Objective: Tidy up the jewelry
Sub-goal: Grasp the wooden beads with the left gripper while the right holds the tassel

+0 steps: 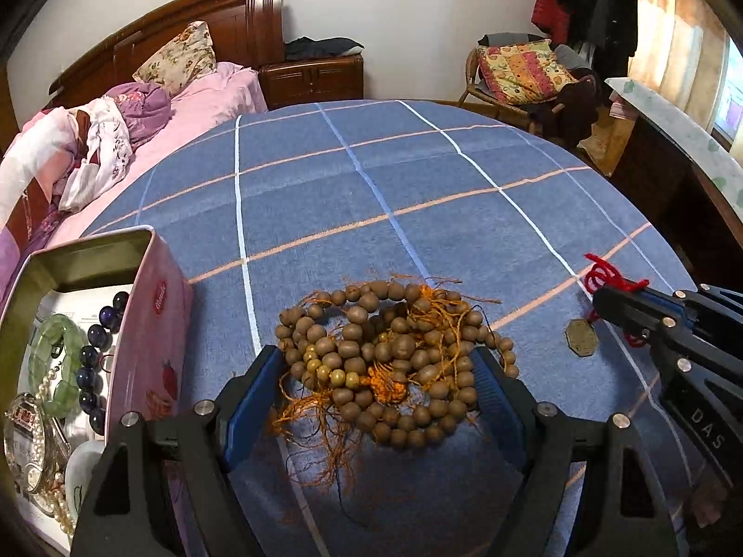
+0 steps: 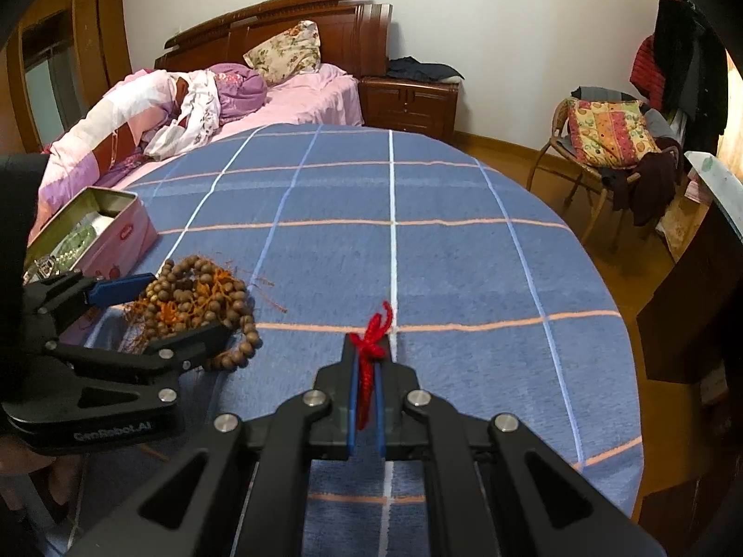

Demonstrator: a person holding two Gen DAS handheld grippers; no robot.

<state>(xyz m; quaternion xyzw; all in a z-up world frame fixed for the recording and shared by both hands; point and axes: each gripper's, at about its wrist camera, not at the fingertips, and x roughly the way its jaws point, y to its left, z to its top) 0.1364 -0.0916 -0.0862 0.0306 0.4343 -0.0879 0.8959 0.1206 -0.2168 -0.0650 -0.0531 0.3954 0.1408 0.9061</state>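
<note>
A heap of brown wooden beads on orange cord (image 1: pixel 390 362) lies on the blue checked tablecloth (image 1: pixel 371 195). My left gripper (image 1: pixel 378 362) is open, with a finger on each side of the heap; it also shows in the right wrist view (image 2: pixel 185 306) around the beads (image 2: pixel 199 301). My right gripper (image 2: pixel 367 362) is shut on a red cord (image 2: pixel 371 348). In the left wrist view the right gripper (image 1: pixel 603 299) holds the red cord (image 1: pixel 608 276), and a bronze octagonal pendant (image 1: pixel 580 336) hangs from it just above the cloth.
An open pink tin (image 1: pixel 153 325) at the left holds a green bangle (image 1: pixel 60 362), dark bead bracelets, pearls and a watch; it also shows in the right wrist view (image 2: pixel 116 232). A bed (image 2: pixel 232 106), a nightstand and a chair (image 2: pixel 603 148) stand beyond the table.
</note>
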